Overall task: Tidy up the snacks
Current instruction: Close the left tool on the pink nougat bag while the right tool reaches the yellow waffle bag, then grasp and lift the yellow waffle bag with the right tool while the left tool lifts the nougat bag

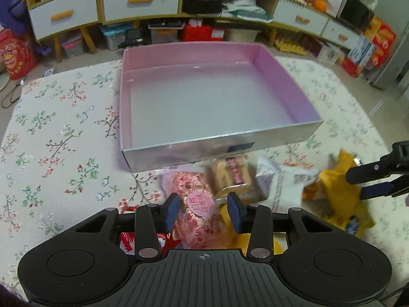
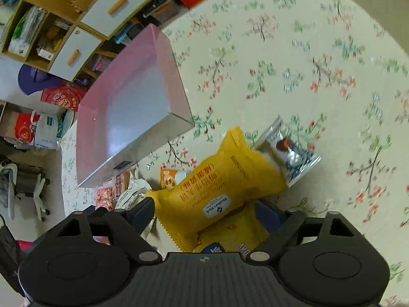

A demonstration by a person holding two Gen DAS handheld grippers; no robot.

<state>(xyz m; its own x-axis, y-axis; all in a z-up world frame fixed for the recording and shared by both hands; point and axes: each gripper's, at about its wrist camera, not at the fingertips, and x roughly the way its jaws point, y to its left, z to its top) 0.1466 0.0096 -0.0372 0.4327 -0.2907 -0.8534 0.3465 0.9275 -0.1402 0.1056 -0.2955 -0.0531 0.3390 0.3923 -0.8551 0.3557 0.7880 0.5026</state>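
The shallow square cardboard box [image 1: 204,97], pink inside and silvery outside, sits empty on the floral-print cloth [image 1: 64,128]; the snacks lie heaped just beside its near wall. The puffy yellow plastic packet [image 2: 219,186] carries a white "Member's Mark" label and a line of red Chinese characters; the clear-wrapped pink crumbly cake [image 1: 199,209] carries a round pink sticker with Chinese writing I cannot make out. The left gripper [image 1: 203,212] tilts steeply down near the box's front wall, its blue pads close on either side of the pink cake, though contact is not clear; the right gripper [image 2: 204,213] also tilts down, rolled to one side, its jaws spread wide around the yellow packet, grip uncertain; a crinkled silver-blue foil packet [image 2: 291,153] lies past it, farther from the box.
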